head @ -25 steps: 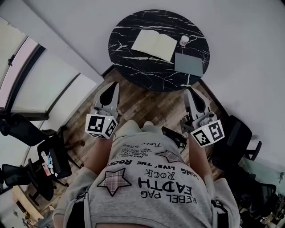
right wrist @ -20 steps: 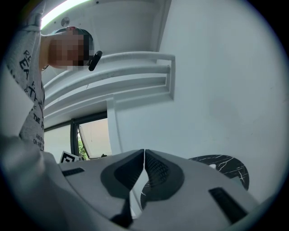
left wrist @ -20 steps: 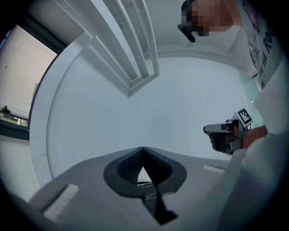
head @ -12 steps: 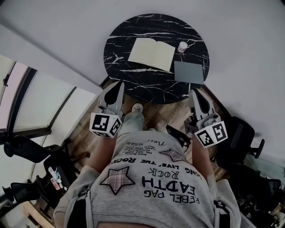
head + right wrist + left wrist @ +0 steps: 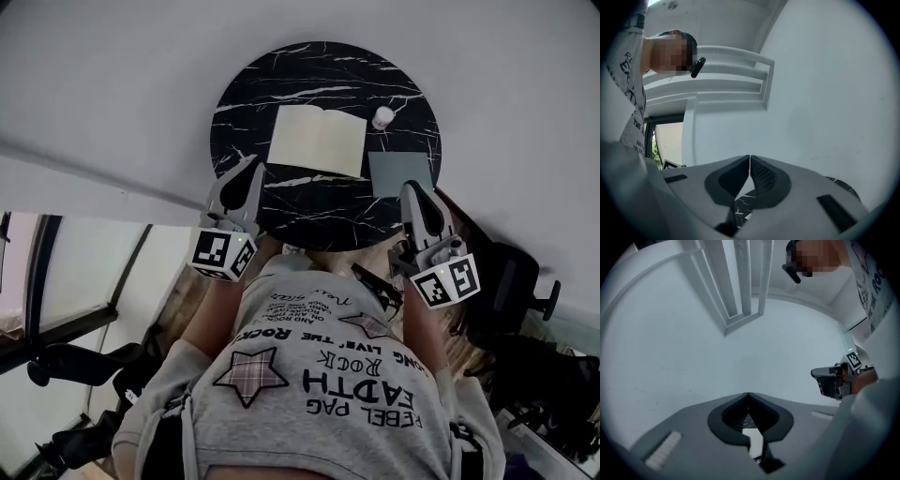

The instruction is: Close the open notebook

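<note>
The open notebook [image 5: 317, 141] lies flat with pale cream pages on the round black marble table [image 5: 244, 103], left of the middle. My left gripper [image 5: 250, 169] is shut and empty over the table's near left edge, just short of the notebook's left page. Over the near right edge my right gripper [image 5: 413, 189] is shut too, holding nothing. In the left gripper view the jaws [image 5: 748, 394] meet at the tips and point at a white wall. The right gripper view shows its jaws [image 5: 749, 157] closed, with marble seen below them.
A closed grey book [image 5: 401, 174] lies right of the notebook, close to my right gripper. A small white object [image 5: 382, 117] sits behind it. White walls stand right behind the table. Black office chairs [image 5: 511, 281] are at the right, a window to the left.
I have walked up to the table. Both grippers moved forward from over the wooden floor to over the table's near edge. Both stayed shut.
</note>
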A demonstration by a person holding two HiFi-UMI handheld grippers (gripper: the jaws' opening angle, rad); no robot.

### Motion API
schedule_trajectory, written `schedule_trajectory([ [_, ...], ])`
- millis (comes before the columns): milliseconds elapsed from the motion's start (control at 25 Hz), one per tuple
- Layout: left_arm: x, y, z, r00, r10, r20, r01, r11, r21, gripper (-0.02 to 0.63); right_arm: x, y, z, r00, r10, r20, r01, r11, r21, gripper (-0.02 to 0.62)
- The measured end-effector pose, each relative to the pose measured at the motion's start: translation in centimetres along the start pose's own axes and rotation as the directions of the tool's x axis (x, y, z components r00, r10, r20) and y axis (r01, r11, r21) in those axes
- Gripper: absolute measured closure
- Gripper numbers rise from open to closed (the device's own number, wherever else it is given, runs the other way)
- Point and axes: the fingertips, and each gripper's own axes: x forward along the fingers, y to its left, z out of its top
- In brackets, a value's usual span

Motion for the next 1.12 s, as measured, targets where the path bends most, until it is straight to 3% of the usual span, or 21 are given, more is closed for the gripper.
schedule_trajectory([
  [440, 5.0, 4.5, -0.7, 0.994, -0.107, -0.034, 0.107, 0.994, -0.009, 0.597, 4.1, -2.9, -1.1, 0.991, -0.137, 0.002, 0.137, 0.991, 0.006, 0.581],
  [840, 6.0, 5.6, -1.2, 0.996, -0.073, -0.052, 0.071, 0.997, -0.035, 0.597, 6.9, -4.7, -1.6, 0.993, -0.101, -0.055, 0.1, 0.995, -0.019, 0.581],
  [1120, 6.1, 5.5, -1.0, 0.998, -0.017, -0.058, 0.015, 0.999, -0.035, 0.597, 8.9, -5.4, -0.2, 0.998, -0.023, -0.064, 0.022, 1.0, -0.02, 0.581],
])
